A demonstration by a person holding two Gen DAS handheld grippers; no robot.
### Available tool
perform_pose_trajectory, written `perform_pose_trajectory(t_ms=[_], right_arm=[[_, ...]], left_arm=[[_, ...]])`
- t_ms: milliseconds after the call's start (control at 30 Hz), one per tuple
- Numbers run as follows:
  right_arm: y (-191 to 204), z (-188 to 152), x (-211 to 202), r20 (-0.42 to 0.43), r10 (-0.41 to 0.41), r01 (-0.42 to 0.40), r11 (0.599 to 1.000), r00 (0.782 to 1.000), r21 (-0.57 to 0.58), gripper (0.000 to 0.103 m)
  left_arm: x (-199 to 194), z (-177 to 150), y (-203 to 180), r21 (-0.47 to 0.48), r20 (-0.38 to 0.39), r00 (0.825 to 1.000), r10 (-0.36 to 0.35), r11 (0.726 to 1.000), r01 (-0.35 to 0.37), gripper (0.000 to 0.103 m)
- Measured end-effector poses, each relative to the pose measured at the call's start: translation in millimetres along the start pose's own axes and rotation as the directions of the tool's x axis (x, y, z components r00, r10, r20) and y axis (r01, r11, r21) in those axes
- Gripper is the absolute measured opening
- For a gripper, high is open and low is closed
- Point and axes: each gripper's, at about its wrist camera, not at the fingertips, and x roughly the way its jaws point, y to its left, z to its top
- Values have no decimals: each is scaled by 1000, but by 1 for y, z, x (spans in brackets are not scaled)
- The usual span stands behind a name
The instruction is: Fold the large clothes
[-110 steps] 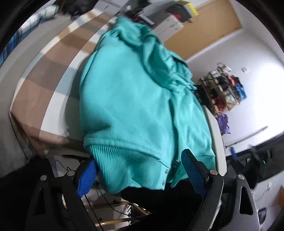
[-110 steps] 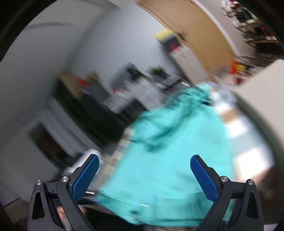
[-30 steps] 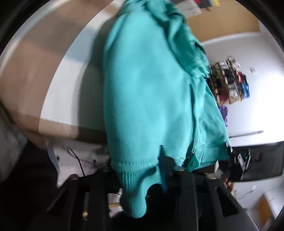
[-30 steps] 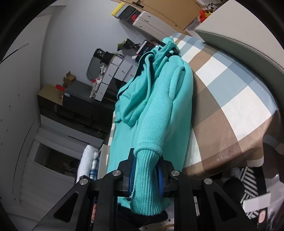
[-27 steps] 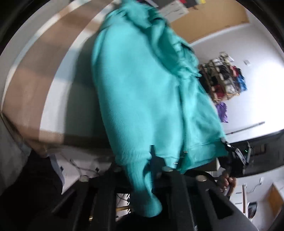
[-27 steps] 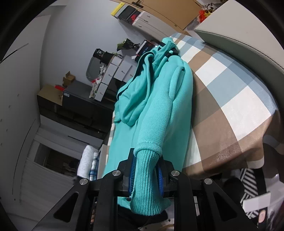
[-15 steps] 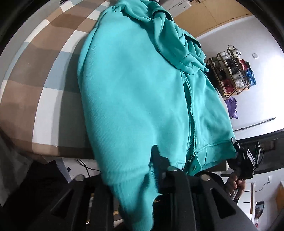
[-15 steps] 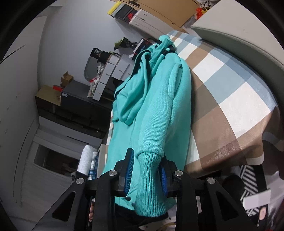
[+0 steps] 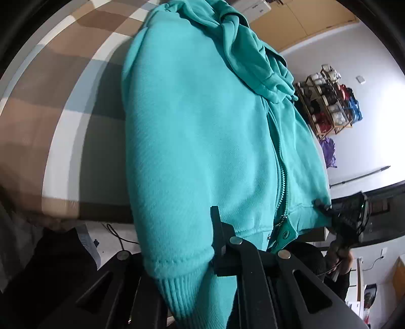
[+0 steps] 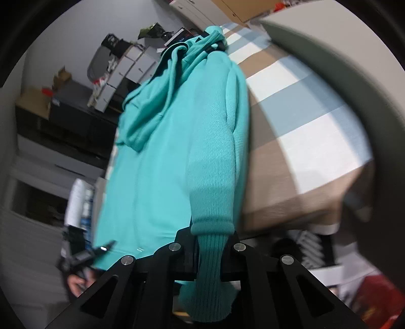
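Observation:
A teal zip hoodie (image 9: 202,126) lies on a bed with a brown, blue and white checked cover (image 9: 63,126). One sleeve runs down to my left gripper (image 9: 182,263), whose jaws are closing tight on the ribbed cuff (image 9: 187,298). In the right wrist view the hoodie (image 10: 164,151) hangs over the bed edge (image 10: 303,126), and my right gripper (image 10: 210,243) is closing its jaws on the other sleeve's ribbed cuff (image 10: 210,278). Both cuffs droop past the jaws. Each view shows the other gripper in a hand near the hoodie's hem.
A rack of shoes (image 9: 329,101) and a wooden wardrobe (image 9: 303,20) stand beyond the bed. Drawer units and clutter (image 10: 126,65) line the far wall. A grey padded bed frame (image 10: 354,76) curves along the right.
Both grippers' jaws have drawn tighter on the cuffs. The right wrist view has swung and blurred, with the sleeve now larger in it. The hoodie stays on the bed.

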Motion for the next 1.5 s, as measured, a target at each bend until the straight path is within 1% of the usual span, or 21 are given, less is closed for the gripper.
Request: perform_pose_trajectory(t_ms=[67,200,267,333,367,433,500,567,633,733,767,800,867,933,967,1067,1167,1233,1267,1400,1500], right_arm=[[-7,-4,-4,4,-61,61,998,998,-6,9],[-19,-21,-12,2,-37,37,999,999,-14,9],[-24,-32,-20,1,4,-4,1000,1000,7,9],[-24,-45,-30,-1,52,-52,999,999,15,9],[-22,-50,-37,2,72,-72,997,997,8,9],[-16,-54,-48,-3,81,-81,997,997,-4,9],[-8,-46,-58,9,95,-95,995,995,4,9],[4,-22,-69,34,151,-151,988,988,7,9],[22,6,-74,47,186,-186,983,981,-6,9],[57,67,-83,76,197,-195,980,978,-31,9],[70,97,-85,85,193,-191,981,977,-35,9],[79,117,-84,89,181,-179,983,979,-32,9],[94,166,-77,94,144,-144,990,985,-1,9],[104,219,-61,80,87,-90,995,993,31,9],[106,251,-45,62,67,-71,995,996,72,9],[107,307,-2,25,-3,0,991,1000,131,9],[100,354,64,-94,-106,118,984,990,133,9],[83,365,91,-149,-144,166,975,978,150,9],[72,373,111,-200,-146,180,970,969,164,9],[39,377,137,-275,-126,183,965,953,191,9],[26,378,133,-271,-51,124,957,961,263,12]], left_arm=[[0,-5,-2,5,-7,1000,8,1000,-8,4],[-2,-21,-12,34,-30,999,16,999,-15,4],[-6,-30,-17,38,-35,999,12,999,-11,4],[-18,-42,-28,49,-37,999,-36,998,38,4],[-26,-46,-32,35,-37,995,-90,995,92,4],[-41,-46,-36,-27,-25,977,-213,977,213,4],[-52,-35,-44,-32,4,968,-251,968,251,4],[-61,-11,-54,-46,18,957,-290,956,291,4],[-69,22,-68,-27,32,956,-291,956,292,4],[-79,91,-80,-68,54,948,-314,946,317,4],[-82,125,-81,-101,60,942,-330,937,335,4],[-85,149,-81,-136,73,940,-334,930,341,4],[-89,196,-79,-171,87,951,-296,936,306,4],[-87,253,-69,-246,127,959,-253,929,278,4],[-82,273,-64,-262,123,963,-240,928,265,4],[-51,320,-47,-335,98,972,-212,913,233,4],[-14,346,-26,-397,47,984,-172,901,177,4],[9,354,-14,-432,0,986,-169,889,152,4],[18,355,-5,-466,-4,986,-166,873,145,4],[40,361,17,-566,-86,979,-187,817,107,6],[32,358,10,-545,-113,977,-179,834,90,8]])
